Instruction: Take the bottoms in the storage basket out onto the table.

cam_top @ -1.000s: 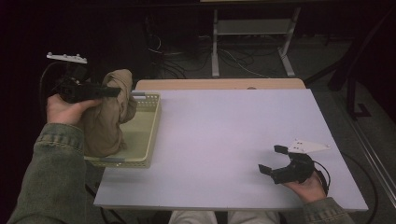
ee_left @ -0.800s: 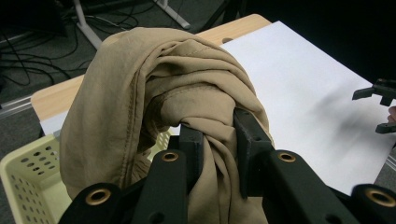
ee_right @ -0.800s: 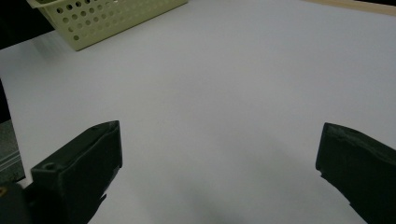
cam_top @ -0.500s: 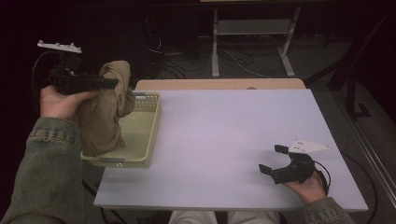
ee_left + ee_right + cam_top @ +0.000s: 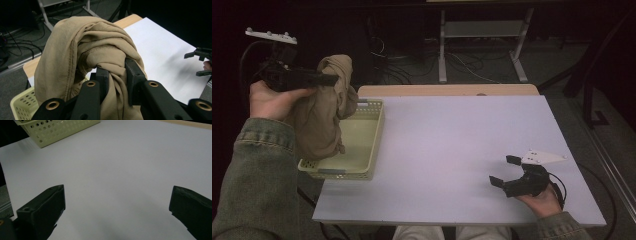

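Left gripper (image 5: 332,79) is clamped on a bunched tan cloth (image 5: 319,117), jaws pinching a fold. The cloth hangs in the air above the left end of the basket (image 5: 362,170), its lower part draping down to the basket's near left corner. Right gripper (image 5: 504,172) rests on the table (image 5: 447,150), jaws wide, holding nothing.
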Action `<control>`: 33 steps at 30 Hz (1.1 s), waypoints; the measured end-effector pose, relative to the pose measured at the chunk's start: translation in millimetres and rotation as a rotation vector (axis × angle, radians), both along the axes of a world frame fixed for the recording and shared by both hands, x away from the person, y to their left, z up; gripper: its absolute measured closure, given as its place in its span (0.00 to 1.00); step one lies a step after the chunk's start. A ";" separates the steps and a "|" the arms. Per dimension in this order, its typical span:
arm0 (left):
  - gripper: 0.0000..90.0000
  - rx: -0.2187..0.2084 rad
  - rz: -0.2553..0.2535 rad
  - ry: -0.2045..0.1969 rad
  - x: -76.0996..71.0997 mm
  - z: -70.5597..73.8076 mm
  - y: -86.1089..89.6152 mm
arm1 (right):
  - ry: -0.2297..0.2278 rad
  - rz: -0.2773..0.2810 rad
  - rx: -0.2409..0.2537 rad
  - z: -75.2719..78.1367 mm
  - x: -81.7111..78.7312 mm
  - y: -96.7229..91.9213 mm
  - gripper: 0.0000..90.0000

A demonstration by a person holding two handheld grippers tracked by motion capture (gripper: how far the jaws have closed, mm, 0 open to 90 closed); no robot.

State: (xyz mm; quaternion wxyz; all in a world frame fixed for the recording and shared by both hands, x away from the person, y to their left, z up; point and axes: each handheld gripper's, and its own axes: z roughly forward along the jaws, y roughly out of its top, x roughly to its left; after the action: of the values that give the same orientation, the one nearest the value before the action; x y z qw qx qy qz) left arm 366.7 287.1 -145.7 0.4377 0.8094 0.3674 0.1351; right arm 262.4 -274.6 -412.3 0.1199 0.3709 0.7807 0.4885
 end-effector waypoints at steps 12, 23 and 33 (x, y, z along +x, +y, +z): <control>0.82 0.003 -0.023 -0.035 -2.9 20.0 -14.6 | -0.006 -0.003 -0.003 0.1 0.4 -1.8 0.00; 0.82 -0.009 -0.089 -0.065 -0.5 30.5 -38.6 | -0.008 -0.008 -0.003 1.4 -0.6 -3.5 0.00; 0.82 -0.010 -0.129 -0.060 4.1 26.0 -61.0 | -0.011 -0.009 0.004 2.0 -1.1 -4.1 0.00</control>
State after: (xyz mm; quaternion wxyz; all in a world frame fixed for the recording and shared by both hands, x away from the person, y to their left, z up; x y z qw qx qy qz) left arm 370.8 226.1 -119.6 0.4604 0.8247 0.3021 0.1290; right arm 261.4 -278.7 -410.4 0.1254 0.3720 0.7774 0.4915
